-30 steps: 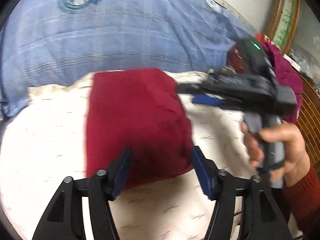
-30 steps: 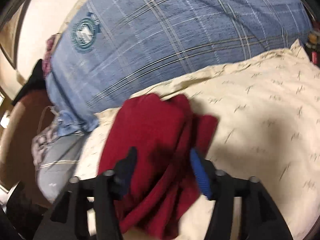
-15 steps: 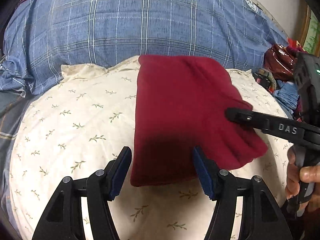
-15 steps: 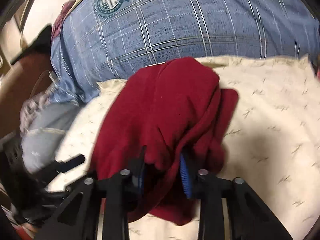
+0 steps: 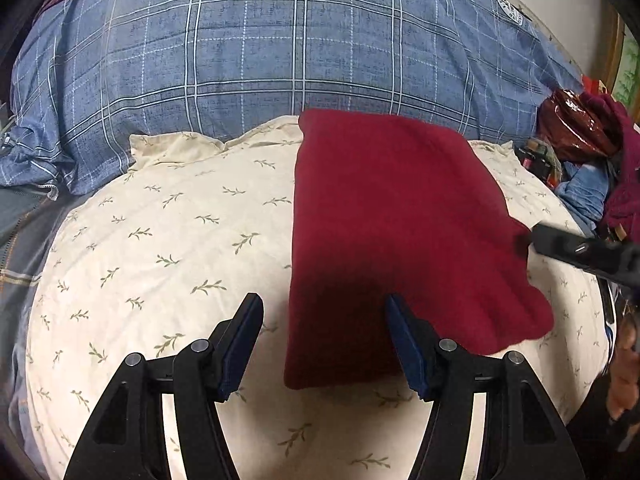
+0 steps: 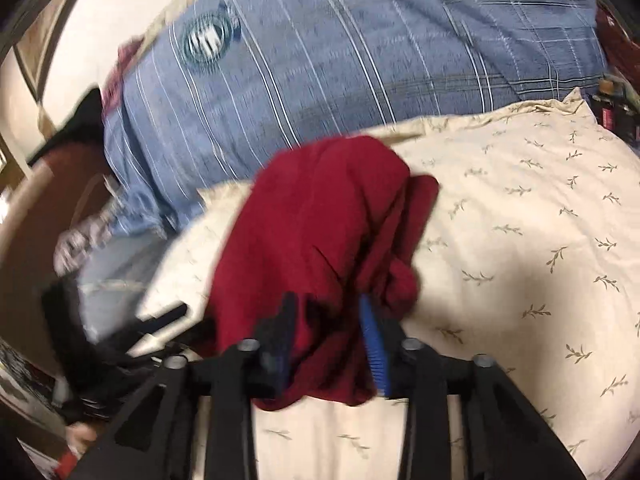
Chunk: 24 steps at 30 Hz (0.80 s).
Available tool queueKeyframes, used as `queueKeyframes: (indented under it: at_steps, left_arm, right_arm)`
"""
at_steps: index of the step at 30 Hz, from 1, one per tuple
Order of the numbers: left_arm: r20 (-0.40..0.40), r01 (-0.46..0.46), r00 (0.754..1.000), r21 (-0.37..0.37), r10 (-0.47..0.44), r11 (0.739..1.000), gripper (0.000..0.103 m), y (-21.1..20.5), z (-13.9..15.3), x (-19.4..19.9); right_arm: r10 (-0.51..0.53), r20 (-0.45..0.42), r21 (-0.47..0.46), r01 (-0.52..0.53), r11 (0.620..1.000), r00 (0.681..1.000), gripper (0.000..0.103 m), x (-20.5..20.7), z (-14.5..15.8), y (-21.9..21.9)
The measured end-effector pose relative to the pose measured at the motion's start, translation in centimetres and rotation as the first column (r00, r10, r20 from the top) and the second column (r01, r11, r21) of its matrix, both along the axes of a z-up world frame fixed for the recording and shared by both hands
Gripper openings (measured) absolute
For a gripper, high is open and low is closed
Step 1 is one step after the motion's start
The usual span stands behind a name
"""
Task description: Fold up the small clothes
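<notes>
Black and blue-padded, the left gripper [image 5: 322,344] hovers with its jaws spread wide apart, holding nothing; the near edge of the folded dark red fleece garment [image 5: 384,240] lies between and just beyond its fingertips, closer to the right-hand pad. The right gripper [image 6: 330,340] has its jaws drawn in on the same dark red fleece garment [image 6: 320,240], a bunched fold of the cloth clamped between the two pads; this view is blurred, so the exact hold is hard to read. In the left wrist view the tip of the right gripper [image 5: 580,250] touches the garment's right edge, where the cloth is lifted into a corner.

The garment rests on a cream pillow printed with small leaf sprigs [image 5: 160,248], lying over the pillow's middle and reaching to its far edge. Its left side is a straight fold, while the near right side hangs loose and rumpled. Behind the pillow's far edge rises a blue plaid quilt with a round crest emblem [image 5: 280,48], touching the pillow. Past the pillow's right far corner sits a heap of dark red and blue clothes [image 5: 592,168], with a shiny maroon bag on top.
</notes>
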State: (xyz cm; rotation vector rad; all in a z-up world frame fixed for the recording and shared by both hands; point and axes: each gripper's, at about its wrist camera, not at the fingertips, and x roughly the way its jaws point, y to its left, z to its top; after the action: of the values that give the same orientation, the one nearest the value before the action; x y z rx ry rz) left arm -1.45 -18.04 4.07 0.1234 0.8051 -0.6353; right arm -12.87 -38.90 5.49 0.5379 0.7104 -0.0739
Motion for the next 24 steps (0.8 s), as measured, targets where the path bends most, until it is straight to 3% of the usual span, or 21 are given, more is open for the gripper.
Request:
queueKeyframes:
  at_steps: [2,5,8,9,12,17,21,22,23,24]
  left_arm:
    - [-0.004,-0.004,1.000,0.000,0.004,1.000,0.062,-0.2,-0.1,0.2]
    - [-0.010,-0.006,1.000,-0.005,0.006,1.000,0.062,-0.3,-0.2,0.4]
    - [-0.018,-0.006,1.000,-0.006,0.006,1.000,0.062,-0.5,-0.4,0.6]
    - [-0.017,-0.010,1.000,-0.007,0.010,1.000,0.062,-0.5,-0.4,0.7]
    - [-0.023,-0.003,1.000,-0.007,0.003,1.000,0.063,-0.7,-0.6,0.9]
    - [-0.042,0.002,0.999,-0.024,-0.003,1.000,0.066,-0.8,-1.5,1.6]
    - [-0.067,0.014,0.997,-0.146,-0.024,0.989,0.067,0.3,-0.8,2.2]
    - [-0.066,0.022,0.997,-0.186,-0.035,0.982,0.074,0.6,-0.4,2.5]
    - [-0.063,0.025,0.997,-0.207,-0.039,0.978,0.079,0.9,-0.2,2.8]
    - [-0.059,0.026,0.997,-0.225,-0.041,0.974,0.082,1.1,-0.1,3.2]
  right_arm:
    - [0.009,0.010,0.002,-0.009,1.000,1.000,0.063,0.6,0.4,0.4]
    - [0.011,-0.019,-0.035,-0.011,0.999,1.000,0.063,2.3,0.0,0.9]
    - [-0.012,-0.072,-0.011,0.011,1.000,0.997,0.057,3.7,-1.8,0.2]
    - [-0.025,-0.088,0.017,0.027,0.999,0.996,0.044,3.8,-2.5,-0.3]
    - [-0.015,-0.068,0.037,0.017,0.999,0.998,0.022,3.2,-3.2,-1.1]
    - [0.005,-0.100,-0.094,-0.015,0.995,0.995,0.018,2.5,-3.7,-0.1]
    - [0.016,-0.078,-0.089,-0.023,0.996,0.997,0.019,2.2,-3.2,0.1]
    - [0.015,-0.059,-0.054,-0.018,0.998,0.998,0.023,1.9,-2.8,-0.2]
    - [-0.003,-0.044,-0.022,0.002,1.000,0.999,0.029,1.7,-2.7,-0.6]
    - [-0.028,-0.026,0.014,0.029,0.999,0.999,0.051,1.4,-2.7,-1.2]
